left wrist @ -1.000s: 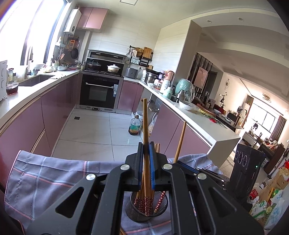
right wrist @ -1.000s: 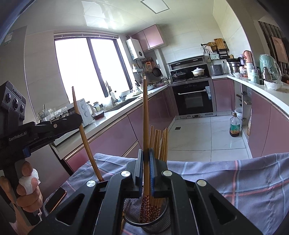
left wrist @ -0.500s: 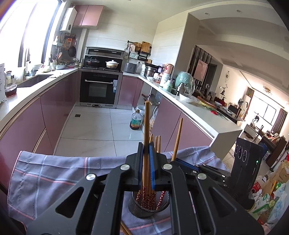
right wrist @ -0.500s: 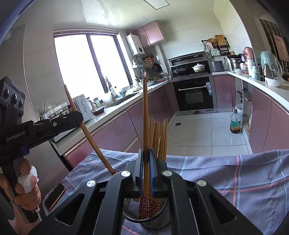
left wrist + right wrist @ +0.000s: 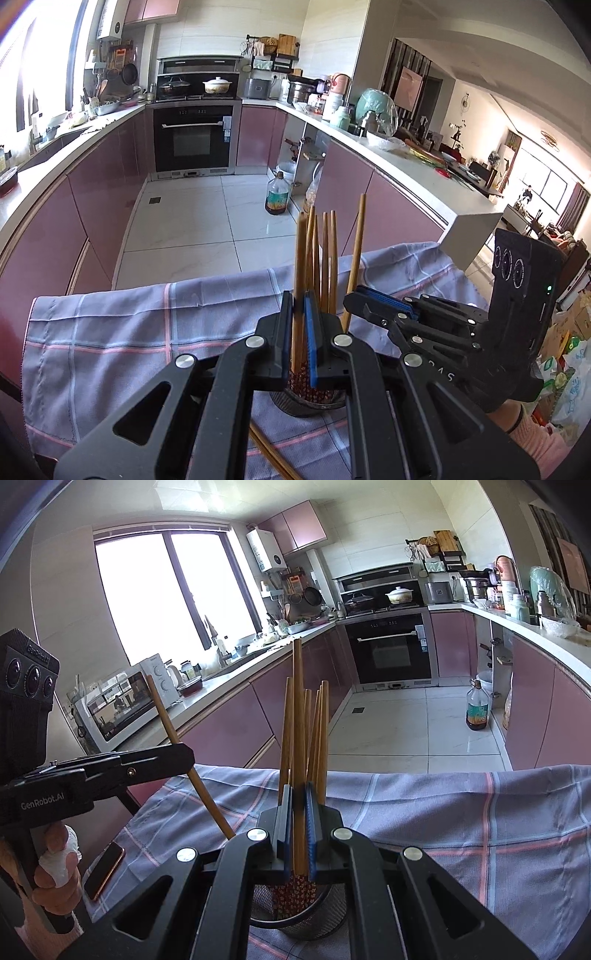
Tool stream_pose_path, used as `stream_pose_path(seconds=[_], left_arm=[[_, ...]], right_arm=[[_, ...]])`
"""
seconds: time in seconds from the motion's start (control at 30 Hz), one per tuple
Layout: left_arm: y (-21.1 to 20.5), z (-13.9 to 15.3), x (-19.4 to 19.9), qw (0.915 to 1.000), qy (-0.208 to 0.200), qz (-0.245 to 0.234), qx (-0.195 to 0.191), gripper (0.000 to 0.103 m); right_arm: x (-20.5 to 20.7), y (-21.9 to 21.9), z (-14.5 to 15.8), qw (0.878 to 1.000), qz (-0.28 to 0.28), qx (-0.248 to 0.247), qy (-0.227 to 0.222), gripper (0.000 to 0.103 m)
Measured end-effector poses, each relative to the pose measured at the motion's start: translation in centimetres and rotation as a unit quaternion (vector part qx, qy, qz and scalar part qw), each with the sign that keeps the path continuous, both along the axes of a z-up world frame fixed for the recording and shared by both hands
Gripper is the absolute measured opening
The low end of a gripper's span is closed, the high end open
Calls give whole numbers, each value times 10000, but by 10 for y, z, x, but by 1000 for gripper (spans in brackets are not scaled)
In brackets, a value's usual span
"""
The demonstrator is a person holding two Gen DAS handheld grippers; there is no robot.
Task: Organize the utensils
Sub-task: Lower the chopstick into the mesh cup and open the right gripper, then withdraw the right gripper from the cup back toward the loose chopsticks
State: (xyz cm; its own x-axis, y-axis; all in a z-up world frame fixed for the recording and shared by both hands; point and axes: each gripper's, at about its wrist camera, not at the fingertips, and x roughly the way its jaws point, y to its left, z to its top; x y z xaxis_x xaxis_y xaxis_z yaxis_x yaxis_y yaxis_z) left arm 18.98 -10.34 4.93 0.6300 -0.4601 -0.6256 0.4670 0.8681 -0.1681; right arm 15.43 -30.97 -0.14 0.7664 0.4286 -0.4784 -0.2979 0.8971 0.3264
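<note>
I hold one chopstick in each gripper: the left gripper (image 5: 299,332) clamps a chopstick (image 5: 298,266) and the right gripper (image 5: 298,830) clamps another chopstick (image 5: 297,709), both over the mesh holder (image 5: 314,919) near the front edge of the cloth (image 5: 461,812). I should lower them straight and release only when the tips are inside the rim. The standing chopsticks crowd the holder, and a phone (image 5: 105,867) lies by the cloth's left edge.
</note>
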Motion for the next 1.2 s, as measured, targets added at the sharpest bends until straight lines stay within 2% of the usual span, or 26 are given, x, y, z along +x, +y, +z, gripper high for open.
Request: stream_pose_path(seconds=[0.1,0.13,0.17,0.23,0.4,0.47,0.63,0.7,0.97,1.0,1.2], left_arm=[[-6,-12,8,9999,98,31,98,8],[-7,-16,11,9998,136,33,105,11],[-8,-19,14,9998,156,43,110,17],[-11,-26,19,9997,189,49,134,21],[-10,-45,24,9993,276,203,160,22],[-9,-50,20,9993,251,232,156,23],[6,-54,3,9989,17,452,84,32],[15,-56,-5,9983,-53,571,76,36],[58,-81,-32,9946,30,1006,271,39],[62,-86,-34,9940,80,1053,302,40],[82,-120,-47,9918,405,1165,339,40]], right_arm=[[0,-1,-3,9999,-95,-16,63,10],[1,-2,-4,9999,-116,-7,78,14],[1,-3,-4,9999,-132,2,88,14],[0,-3,-5,9998,-154,5,98,15],[-5,-2,-4,9999,-149,-49,48,21],[-8,-2,-4,9999,-132,-55,35,21],[-17,0,-1,10000,-26,-38,-10,25],[-24,2,1,9999,71,-67,-58,26],[-57,18,11,9967,686,-371,-221,31],[-60,22,9,9957,795,-426,-193,34],[-74,52,-23,9876,1288,-869,229,34]])
